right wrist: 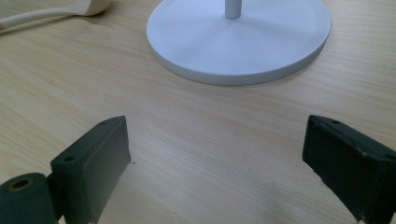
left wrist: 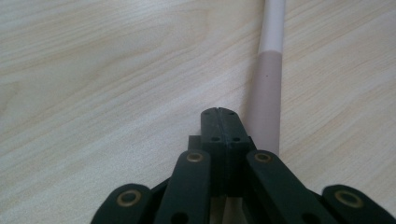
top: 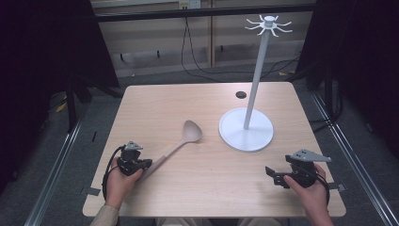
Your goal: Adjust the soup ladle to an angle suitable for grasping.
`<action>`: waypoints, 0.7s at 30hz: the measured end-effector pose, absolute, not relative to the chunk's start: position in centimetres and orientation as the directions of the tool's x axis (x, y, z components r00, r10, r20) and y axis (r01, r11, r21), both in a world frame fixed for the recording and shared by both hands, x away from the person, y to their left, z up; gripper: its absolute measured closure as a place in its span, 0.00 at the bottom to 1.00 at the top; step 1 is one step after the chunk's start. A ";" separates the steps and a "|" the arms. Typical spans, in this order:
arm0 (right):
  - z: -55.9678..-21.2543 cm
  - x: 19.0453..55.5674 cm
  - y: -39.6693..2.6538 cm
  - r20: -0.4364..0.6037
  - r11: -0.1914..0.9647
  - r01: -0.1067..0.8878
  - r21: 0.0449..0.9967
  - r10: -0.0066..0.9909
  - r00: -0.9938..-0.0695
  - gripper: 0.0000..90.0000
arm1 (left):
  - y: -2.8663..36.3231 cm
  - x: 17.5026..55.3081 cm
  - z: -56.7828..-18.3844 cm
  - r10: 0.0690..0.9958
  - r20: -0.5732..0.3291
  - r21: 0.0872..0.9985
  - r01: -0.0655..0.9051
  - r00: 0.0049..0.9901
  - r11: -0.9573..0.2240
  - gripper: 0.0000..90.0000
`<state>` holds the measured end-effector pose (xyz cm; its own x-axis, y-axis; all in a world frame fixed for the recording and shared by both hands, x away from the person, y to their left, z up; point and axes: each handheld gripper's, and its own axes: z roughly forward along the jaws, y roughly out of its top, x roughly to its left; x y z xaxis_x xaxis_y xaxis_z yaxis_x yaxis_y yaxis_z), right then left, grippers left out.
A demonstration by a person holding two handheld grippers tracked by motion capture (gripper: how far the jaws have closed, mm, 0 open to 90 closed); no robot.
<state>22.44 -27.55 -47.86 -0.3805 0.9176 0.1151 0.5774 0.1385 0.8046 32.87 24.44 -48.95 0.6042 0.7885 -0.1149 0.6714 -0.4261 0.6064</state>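
On the table (top: 207, 188), the left claw (left wrist: 219, 114), pressed together beside the spoon (top: 181, 141), should spread first, then pinch the handle.

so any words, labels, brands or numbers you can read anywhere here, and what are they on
None can be read.
The spoon, the white stand and the wooden table carry no print.
The left claw and right claw are plain black, with no marking.
A small plate on the back wall is too small and blurred to read.
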 end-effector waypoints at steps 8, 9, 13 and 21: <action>-47.8 22.1 -27.5 0.114 0.139 0.576 0.806 0.918 -0.380 0.08 | 23.3 33.0 -48.9 0.768 -0.126 0.602 0.663 0.628 -0.444 1.00; -47.8 22.1 -27.5 0.113 0.140 0.576 0.805 0.917 -0.381 0.08 | 23.2 33.0 -48.9 0.759 -0.131 0.596 0.662 0.638 -0.454 1.00; -47.9 22.2 -27.3 0.107 0.151 0.575 0.804 0.915 -0.390 0.08 | 22.3 33.0 -48.8 0.740 -0.119 0.591 0.646 0.662 -0.483 1.00; -48.1 22.3 -26.9 0.105 0.163 0.580 0.798 0.910 -0.401 0.08 | 20.2 33.6 -48.8 0.714 -0.125 0.590 0.630 0.689 -0.504 1.00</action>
<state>22.30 -26.89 -48.05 -0.4008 0.9101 0.1054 0.5800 0.1630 0.7981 33.56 20.23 -48.84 0.6887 0.7142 -0.1250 0.6301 -0.5043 0.5904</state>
